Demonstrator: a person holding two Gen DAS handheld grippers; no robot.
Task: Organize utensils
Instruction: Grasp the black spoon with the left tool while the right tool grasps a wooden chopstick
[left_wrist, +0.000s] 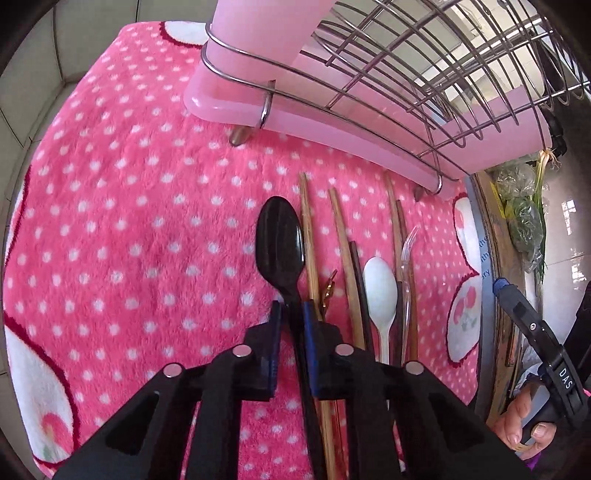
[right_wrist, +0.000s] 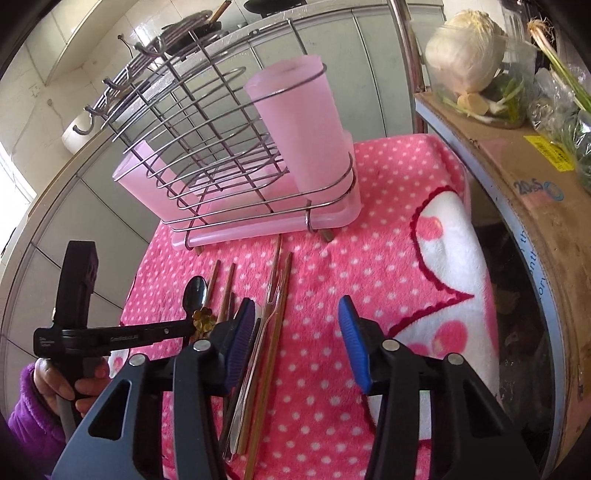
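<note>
Black spoon (left_wrist: 279, 243) handle pinched in left gripper (left_wrist: 291, 314), right gripper (right_wrist: 295, 321) spread beside the chopsticks (right_wrist: 271, 332)

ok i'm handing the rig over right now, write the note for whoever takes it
Left gripper: jaws closed around the black spoon's neck, spoon still lying on the pink blanket.
Right gripper: open, holds nothing, hovering over the right side of the utensil row.
On the blanket in front of the rack: chopsticks, white spoon, clear fork, a small gold-ended piece.
Pink cup stands in the rack's right end; whether anything is inside cannot be seen.
Done: nothing visibly put away yet.
Left: lift the black spoon into the rack, then the rest.
</note>
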